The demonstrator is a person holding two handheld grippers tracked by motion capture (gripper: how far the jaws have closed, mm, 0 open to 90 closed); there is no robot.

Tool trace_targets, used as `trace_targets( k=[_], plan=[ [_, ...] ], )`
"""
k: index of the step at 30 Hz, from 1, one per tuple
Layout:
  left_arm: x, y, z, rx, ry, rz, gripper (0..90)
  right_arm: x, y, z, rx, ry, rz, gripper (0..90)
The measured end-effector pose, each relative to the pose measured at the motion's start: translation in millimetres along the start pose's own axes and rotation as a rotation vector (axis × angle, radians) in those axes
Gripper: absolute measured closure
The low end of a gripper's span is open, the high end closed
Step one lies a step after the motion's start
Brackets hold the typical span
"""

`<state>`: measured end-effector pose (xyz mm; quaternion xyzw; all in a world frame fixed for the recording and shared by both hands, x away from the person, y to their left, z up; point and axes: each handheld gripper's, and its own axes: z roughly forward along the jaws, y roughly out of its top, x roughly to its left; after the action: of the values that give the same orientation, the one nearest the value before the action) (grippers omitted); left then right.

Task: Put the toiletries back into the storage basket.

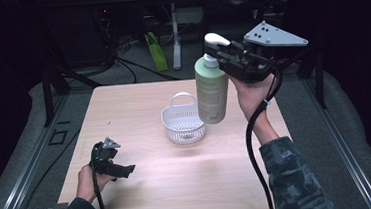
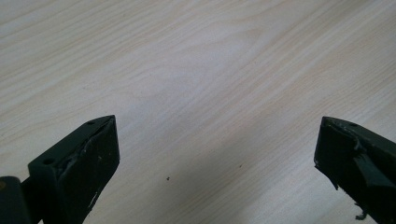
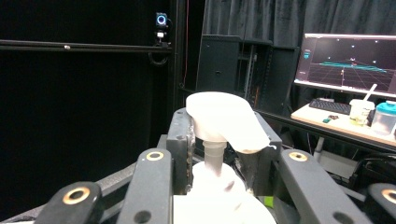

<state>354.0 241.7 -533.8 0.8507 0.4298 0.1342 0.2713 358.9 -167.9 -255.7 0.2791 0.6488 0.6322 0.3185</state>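
A pale green pump bottle (image 1: 212,88) with a white pump head (image 1: 216,39) hangs in the air above the table's right half. My right gripper (image 1: 219,51) is shut on its white pump and neck, and the bottle dangles below it. In the right gripper view the white pump head (image 3: 224,119) sits between the two black jaws. A white perforated basket (image 1: 182,121) with a handle stands on the wooden table, just left of the bottle's base. My left gripper (image 1: 127,169) rests low at the front left, open, with bare wood (image 2: 210,93) between its jaws.
The wooden table (image 1: 145,193) ends close to my forearms at the front. Dark floor, cables and a green object (image 1: 156,50) lie behind it. A desk with a monitor (image 3: 348,58), keyboard and cups stands far off in the right gripper view.
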Motion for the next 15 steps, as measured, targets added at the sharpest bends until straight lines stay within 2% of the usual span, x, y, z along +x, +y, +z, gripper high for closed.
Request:
trace_targets(
  k=[15],
  plan=[
    [0.3, -0.3, 0.8, 0.008, -0.002, -0.002, 0.1, 7.6, -0.4, 25.8, 0.016, 0.008, 0.001, 67.4]
  ],
)
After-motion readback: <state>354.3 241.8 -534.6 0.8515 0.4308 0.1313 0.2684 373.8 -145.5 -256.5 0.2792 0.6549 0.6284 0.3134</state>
